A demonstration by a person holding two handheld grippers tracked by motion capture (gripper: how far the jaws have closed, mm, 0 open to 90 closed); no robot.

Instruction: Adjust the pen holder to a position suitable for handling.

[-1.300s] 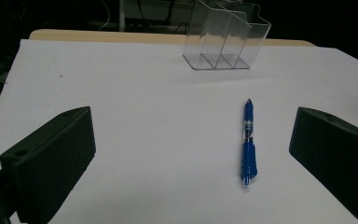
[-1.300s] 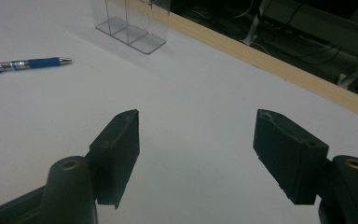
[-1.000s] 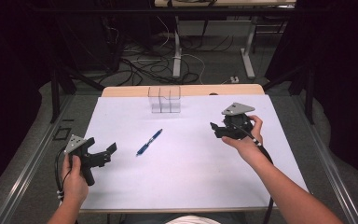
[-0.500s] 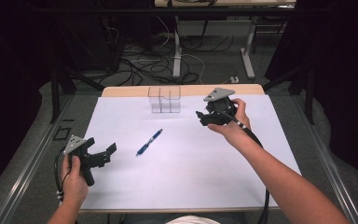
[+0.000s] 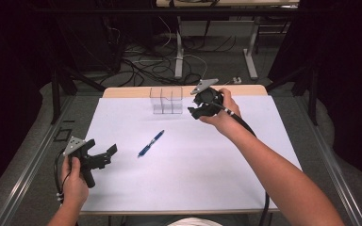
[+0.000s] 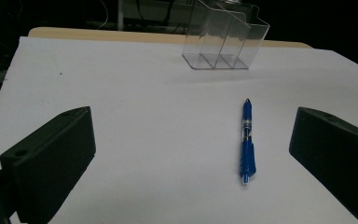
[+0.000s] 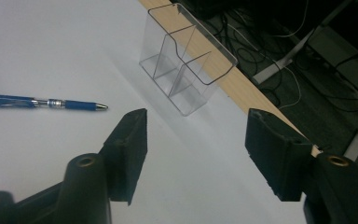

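Note:
A blue pen (image 5: 151, 143) lies on the white sheet (image 5: 207, 169), left of the middle. A clear plastic organizer (image 5: 166, 100) with divided compartments stands at the sheet's far edge. My right gripper (image 5: 194, 107) hovers just right of the organizer, pointing left at it. Its jaws have just been closing a little and stand open with nothing between them. In the right gripper view the organizer (image 7: 186, 70) sits ahead of the right gripper (image 7: 196, 121) and the pen (image 7: 42, 102) lies off to the left. My left gripper (image 5: 109, 154) rests open at the near left. The left gripper (image 6: 191, 121) faces the pen (image 6: 247, 140) and the organizer (image 6: 226, 37).
The wooden table edge (image 5: 245, 89) shows behind the sheet. Cables (image 5: 146, 61) and metal table legs (image 5: 179, 52) lie on the floor beyond. Black rails (image 5: 33, 160) run along the table's left side.
My right gripper has moved left and away across the sheet, rising a little, and now hangs beside the organizer. The left gripper, the pen and the organizer have stayed put.

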